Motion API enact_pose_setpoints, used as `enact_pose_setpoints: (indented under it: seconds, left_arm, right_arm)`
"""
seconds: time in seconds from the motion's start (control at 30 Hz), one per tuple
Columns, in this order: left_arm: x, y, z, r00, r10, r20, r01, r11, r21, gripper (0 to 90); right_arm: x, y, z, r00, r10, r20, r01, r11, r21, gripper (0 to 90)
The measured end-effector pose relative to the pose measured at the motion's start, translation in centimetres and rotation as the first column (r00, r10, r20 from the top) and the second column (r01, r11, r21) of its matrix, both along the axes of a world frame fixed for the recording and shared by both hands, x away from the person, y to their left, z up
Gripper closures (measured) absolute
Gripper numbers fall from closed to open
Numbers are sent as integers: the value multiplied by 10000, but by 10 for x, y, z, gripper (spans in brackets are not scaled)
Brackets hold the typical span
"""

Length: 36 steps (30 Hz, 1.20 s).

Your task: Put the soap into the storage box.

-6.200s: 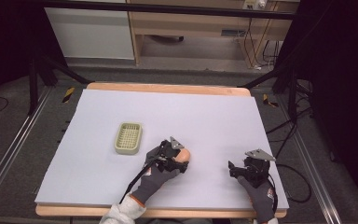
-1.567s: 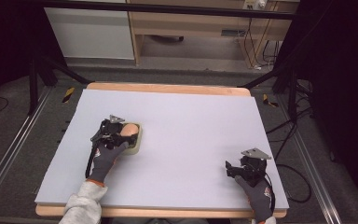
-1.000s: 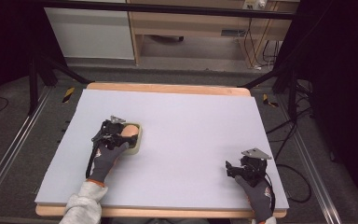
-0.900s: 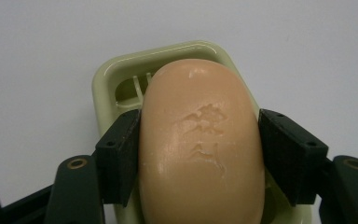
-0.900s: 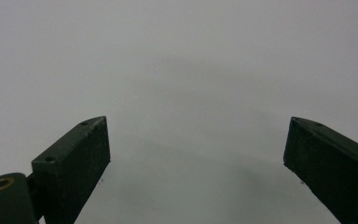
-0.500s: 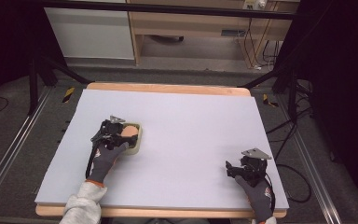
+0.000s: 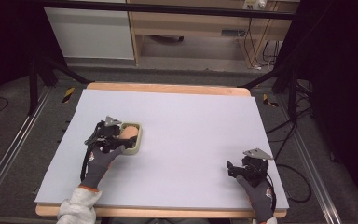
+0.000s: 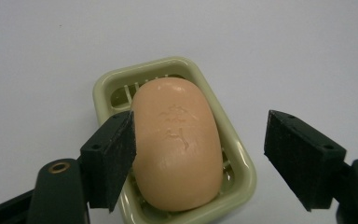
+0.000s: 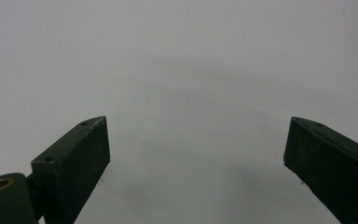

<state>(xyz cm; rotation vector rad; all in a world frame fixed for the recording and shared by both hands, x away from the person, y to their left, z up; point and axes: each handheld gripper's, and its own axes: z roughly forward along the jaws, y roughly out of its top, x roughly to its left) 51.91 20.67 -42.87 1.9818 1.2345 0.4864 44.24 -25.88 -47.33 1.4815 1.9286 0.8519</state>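
We see the peach soap (image 8: 176, 144) lying in the green dish (image 8: 235, 156); our left claw (image 8: 200, 158) is spread around the soap, and our right claw (image 9: 196, 172), well apart from the dish, is spread over bare worktop (image 7: 191, 121).

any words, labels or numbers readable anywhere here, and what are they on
Soap in the green dish: an embossed mark of two or three raised characters on its top face, too shallow and blurred to read.
Yellow-and-black striped marker on the floor: a warning pattern only, no text.
Left gripper, right gripper and the white table sheet: no lettering visible.
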Motion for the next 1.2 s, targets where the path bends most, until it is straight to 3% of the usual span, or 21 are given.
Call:
enact_pose_setpoints:
  seconds: [0.2, 0.5, 0.83, 1.2]
  left_arm:
    - [-16, 5, 1, 9997, -184, 183, 184, 9998, 16, 233]
    - [-42, 19, -8, 9988, -344, 354, 341, 9994, 91, 218]
    - [-63, 43, -23, 9988, 26, 484, -28, 10000, 51, 195]
    - [-72, 61, -40, 9987, 503, 117, -503, 9987, -2, 199]
  right_arm:
    - [-1, -2, 1, 9999, -130, 72, 130, 9999, 29, 73]
    - [-2, -7, 2, 9994, -316, 108, 314, 9994, 158, 69]
    - [-2, -10, 1, 9988, -477, 69, 475, 9986, 230, 65]
    - [-2, -13, 1, 9987, -512, 36, 511, 9984, 226, 63]
